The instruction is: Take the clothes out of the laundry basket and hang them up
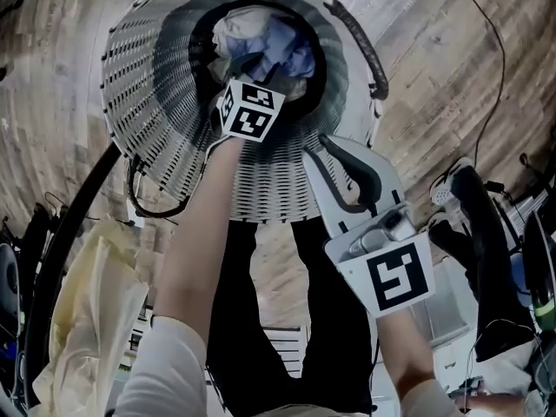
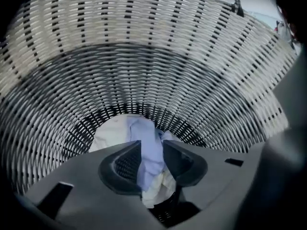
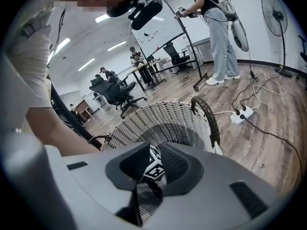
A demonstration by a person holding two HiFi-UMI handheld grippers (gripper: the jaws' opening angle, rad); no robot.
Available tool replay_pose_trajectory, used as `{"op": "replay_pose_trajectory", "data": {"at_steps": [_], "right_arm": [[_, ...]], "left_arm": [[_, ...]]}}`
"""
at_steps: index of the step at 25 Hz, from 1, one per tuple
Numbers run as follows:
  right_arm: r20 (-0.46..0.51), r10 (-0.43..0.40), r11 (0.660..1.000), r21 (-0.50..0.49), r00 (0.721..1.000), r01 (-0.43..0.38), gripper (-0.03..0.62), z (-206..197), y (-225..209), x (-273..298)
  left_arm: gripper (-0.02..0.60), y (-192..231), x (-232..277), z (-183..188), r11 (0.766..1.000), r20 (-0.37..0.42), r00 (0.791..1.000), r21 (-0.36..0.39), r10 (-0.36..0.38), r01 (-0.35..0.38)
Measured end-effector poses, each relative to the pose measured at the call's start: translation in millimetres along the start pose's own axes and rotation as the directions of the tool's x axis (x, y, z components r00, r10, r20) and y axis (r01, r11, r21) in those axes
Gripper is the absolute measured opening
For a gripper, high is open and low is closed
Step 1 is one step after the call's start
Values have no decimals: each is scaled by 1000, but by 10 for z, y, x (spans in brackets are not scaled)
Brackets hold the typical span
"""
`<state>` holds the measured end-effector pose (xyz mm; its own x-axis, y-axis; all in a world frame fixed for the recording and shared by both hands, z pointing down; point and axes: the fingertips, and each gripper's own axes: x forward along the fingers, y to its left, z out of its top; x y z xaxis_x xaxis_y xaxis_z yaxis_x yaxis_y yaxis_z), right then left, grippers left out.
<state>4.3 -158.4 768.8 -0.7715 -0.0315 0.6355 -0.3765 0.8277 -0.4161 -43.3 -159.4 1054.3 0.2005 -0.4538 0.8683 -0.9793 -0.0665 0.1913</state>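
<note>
Left tool (image 2: 151, 153), wide, is set round a blue cloth (image 2: 142, 131) in the basket (image 2: 144, 56) (unpinched); right tool (image 3: 152, 151) is held empty, half open. Closing, then lifting, is needed.

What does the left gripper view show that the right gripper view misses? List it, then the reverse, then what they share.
Left gripper view only: the inside of the white woven wicker laundry basket, where crumpled pale blue cloth and white cloth show in the gap between that gripper's dark fingers. Right gripper view only: the room, with a standing person in pale trousers, a pedestal fan, a white power strip on the wooden floor and black office chairs. Both: that basket and its dark handle.
</note>
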Motion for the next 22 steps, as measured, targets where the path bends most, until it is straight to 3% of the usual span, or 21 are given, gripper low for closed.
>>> {"op": "replay_pose_trajectory", "data": {"at_steps": [18, 22], "right_arm": [[-10, -5, 1000, 23, 1000, 5, 67, -220, 47, 70], [-11, -3, 1000, 24, 1000, 3, 67, -238, 72, 89]], "left_arm": [[152, 210, 476, -285, 1000, -64, 998, 0, 10, -10], [86, 196, 500, -309, 1000, -86, 996, 10, -9, 10]]}}
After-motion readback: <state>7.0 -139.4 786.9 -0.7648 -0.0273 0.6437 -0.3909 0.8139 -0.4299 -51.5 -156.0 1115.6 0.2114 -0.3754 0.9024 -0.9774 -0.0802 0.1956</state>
